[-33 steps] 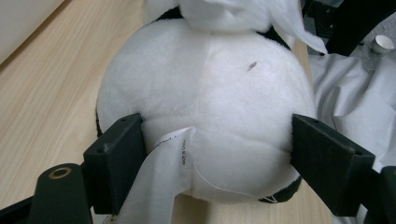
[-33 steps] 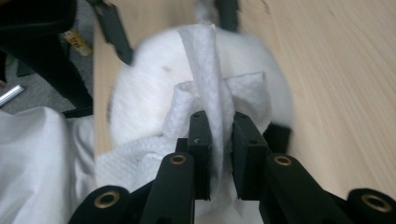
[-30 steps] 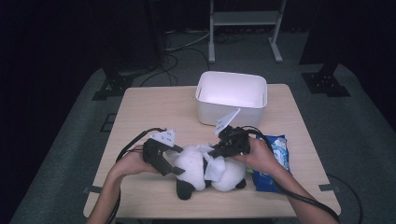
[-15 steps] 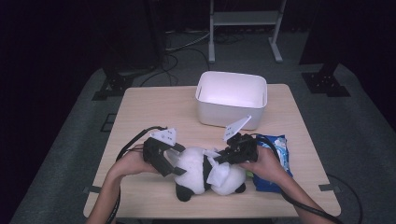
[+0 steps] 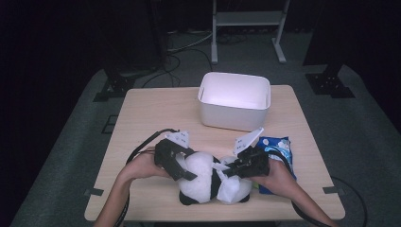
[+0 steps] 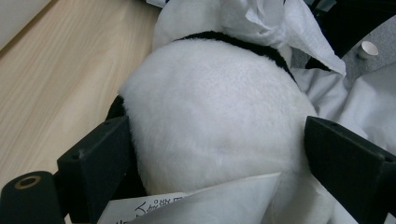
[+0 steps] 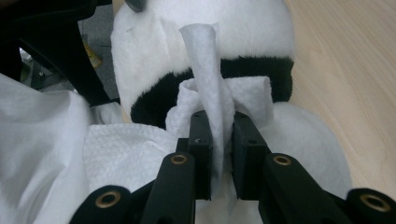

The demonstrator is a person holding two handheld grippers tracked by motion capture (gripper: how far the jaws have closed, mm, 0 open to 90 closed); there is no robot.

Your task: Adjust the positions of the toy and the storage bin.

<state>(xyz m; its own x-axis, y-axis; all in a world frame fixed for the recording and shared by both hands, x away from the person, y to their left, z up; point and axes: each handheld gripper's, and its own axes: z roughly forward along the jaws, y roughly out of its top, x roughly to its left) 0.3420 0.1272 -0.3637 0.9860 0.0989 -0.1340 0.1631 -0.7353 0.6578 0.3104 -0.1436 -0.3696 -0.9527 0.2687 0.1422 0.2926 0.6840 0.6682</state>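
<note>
left gripper (image 5: 182, 166): black body, grey three-cornered plate, black cable, lower left | right gripper (image 7: 219, 135): black jaws, brass-ringed screw holes, frame bottom | forearms: bare, no sleeves

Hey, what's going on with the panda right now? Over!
Left gripper wide around the plush panda, jaws just opening. Right gripper pinching a white wipe. White bin behind, nothing blocking.

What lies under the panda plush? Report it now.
The panda plush rests on the wooden table, with a white tissue against its side. Anything directly beneath its body is covered. The blue wipes pack lies beside, not under.
</note>
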